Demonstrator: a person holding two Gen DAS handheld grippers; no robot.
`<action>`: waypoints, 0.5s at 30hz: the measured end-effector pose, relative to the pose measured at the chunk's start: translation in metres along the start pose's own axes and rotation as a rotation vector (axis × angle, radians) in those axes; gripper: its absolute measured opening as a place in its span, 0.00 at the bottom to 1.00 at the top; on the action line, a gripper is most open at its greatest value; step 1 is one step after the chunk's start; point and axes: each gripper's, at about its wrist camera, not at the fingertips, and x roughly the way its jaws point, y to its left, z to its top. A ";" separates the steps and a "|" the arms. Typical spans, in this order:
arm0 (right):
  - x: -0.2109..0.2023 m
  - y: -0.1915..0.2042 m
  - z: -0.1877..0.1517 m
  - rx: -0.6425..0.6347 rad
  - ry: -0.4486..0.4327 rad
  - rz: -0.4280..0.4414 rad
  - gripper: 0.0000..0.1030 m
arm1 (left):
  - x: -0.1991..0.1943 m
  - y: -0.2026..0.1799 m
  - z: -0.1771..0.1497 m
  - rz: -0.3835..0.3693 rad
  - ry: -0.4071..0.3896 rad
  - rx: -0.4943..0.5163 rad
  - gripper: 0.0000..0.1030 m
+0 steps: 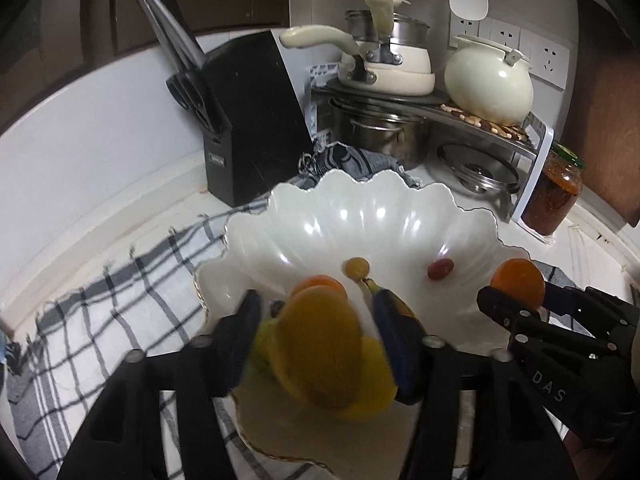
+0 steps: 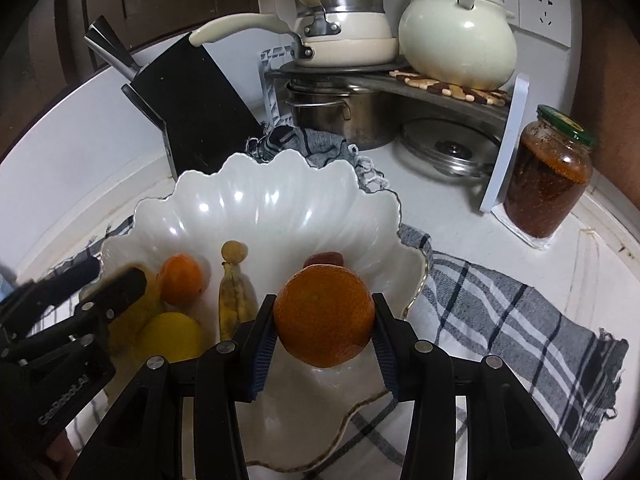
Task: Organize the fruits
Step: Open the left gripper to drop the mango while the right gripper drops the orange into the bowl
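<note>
Currently, the work surface is a white kitchen counter (image 2: 460, 200) in a corner, backed by a white wall with sockets (image 2: 544, 4). A grey-and-white checked cloth (image 2: 512, 312) covers the counter, and a white scalloped bowl (image 2: 280, 208) rests on it.

Behind the bowl stands a black knife block (image 2: 192, 100) with knife handles protruding. To its right, a corner rack (image 2: 400, 80) carries stacked cream pans (image 2: 344, 36) and a cream pot (image 2: 456, 36). Under the rack sit a steel pot (image 2: 340, 116) and a steel lid (image 2: 444, 148). A jar with a green cap (image 2: 548, 172) stands right of the rack.

The bowl holds 1 small orange (image 2: 180, 280), 1 spotted banana (image 2: 234, 300), 1 yellow lemon (image 2: 172, 336), 1 pale round fruit (image 2: 235, 251) and 1 dark red fruit (image 2: 324, 259).

The right gripper (image 2: 324, 320) hangs over the bowl's right portion. Its 2 blue pads press both sides of a large orange (image 2: 324, 316), which is clear of the bowl floor.

The left gripper (image 1: 316, 320) is over the bowl's left portion. Its jaws stand parted around a blurred yellow-orange fruit (image 1: 320, 352); pad contact on this fruit cannot be determined from the blur. The left gripper blocks part of the bowl's left rim in the right wrist view.
</note>
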 end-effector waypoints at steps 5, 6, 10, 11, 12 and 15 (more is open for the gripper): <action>-0.001 0.001 -0.002 0.007 -0.012 -0.025 0.63 | -0.001 0.007 -0.001 0.024 0.000 -0.004 0.64; -0.003 0.001 -0.001 0.008 -0.026 -0.041 0.75 | -0.002 0.008 -0.002 0.028 0.000 -0.007 0.66; -0.019 0.005 0.002 0.001 -0.085 -0.097 0.83 | -0.007 0.013 -0.003 0.035 -0.005 -0.020 0.71; -0.022 0.005 0.003 0.001 -0.090 -0.103 0.83 | -0.010 0.014 -0.003 0.038 -0.007 -0.023 0.74; -0.025 0.005 0.003 0.002 -0.093 -0.104 0.83 | -0.014 0.015 -0.003 0.043 -0.011 -0.025 0.79; -0.033 0.006 0.003 0.006 -0.101 -0.108 0.83 | -0.026 0.018 -0.004 0.060 -0.034 -0.032 0.89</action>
